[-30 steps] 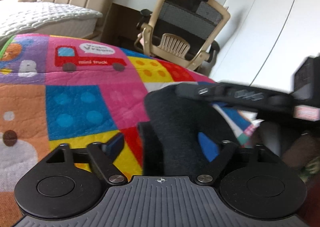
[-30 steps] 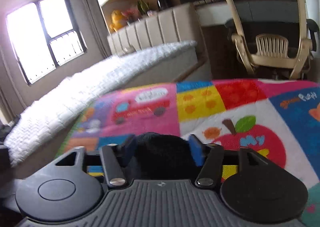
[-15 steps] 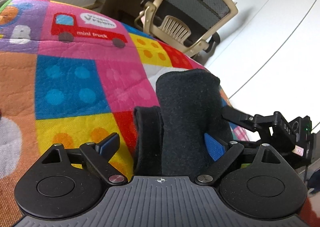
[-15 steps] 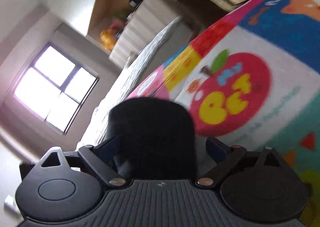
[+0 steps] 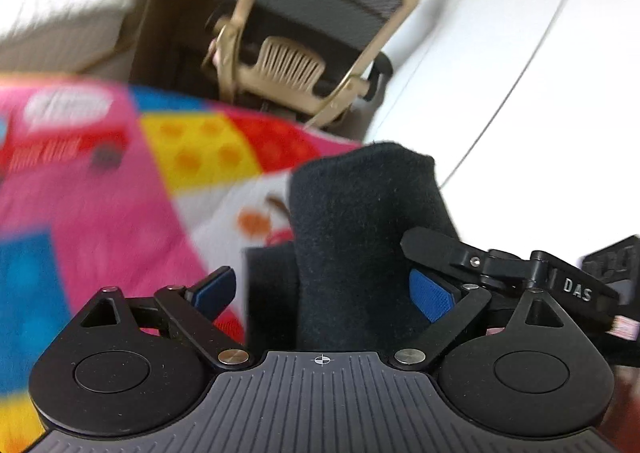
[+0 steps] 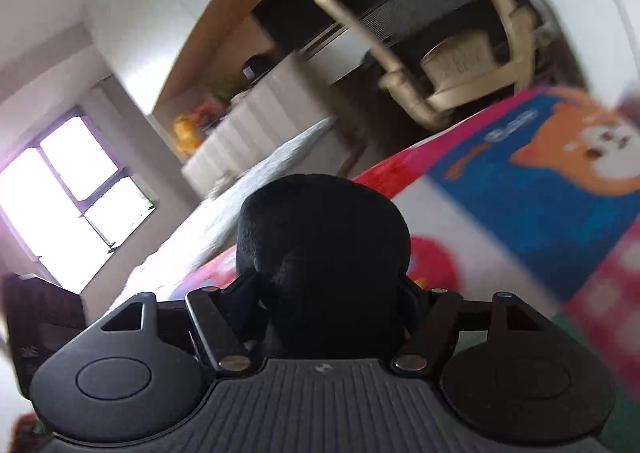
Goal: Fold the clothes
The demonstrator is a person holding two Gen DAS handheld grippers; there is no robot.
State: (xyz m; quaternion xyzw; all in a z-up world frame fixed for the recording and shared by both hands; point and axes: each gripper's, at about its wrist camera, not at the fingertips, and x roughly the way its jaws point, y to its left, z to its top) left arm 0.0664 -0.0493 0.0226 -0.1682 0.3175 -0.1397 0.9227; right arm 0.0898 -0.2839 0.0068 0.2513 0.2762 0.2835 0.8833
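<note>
A black fleece garment point(image 5: 360, 229) stands bunched up between the fingers of my left gripper point(image 5: 324, 293), over the colourful play mat point(image 5: 120, 205). The left jaws are wide apart; the right blue pad point(image 5: 432, 293) touches the cloth and the left pad point(image 5: 214, 289) stands clear of it. The right gripper's black body point(image 5: 520, 273) shows just to the right. In the right wrist view the same black garment point(image 6: 324, 253) fills the gap of my right gripper point(image 6: 326, 293), whose fingers press on it from both sides. Both views are blurred.
A beige mesh office chair point(image 5: 312, 41) stands beyond the mat's far edge, beside a white wall point(image 5: 540, 53). A bed with a white quilt point(image 6: 256, 189) and a bright window point(image 6: 72, 193) lie to the left. The mat point(image 6: 540, 181) spreads to the right.
Both grippers have lifted and tilted with the black garment. The right wrist view has swung round so the chair shows again; the left view has swung up toward the chair.
</note>
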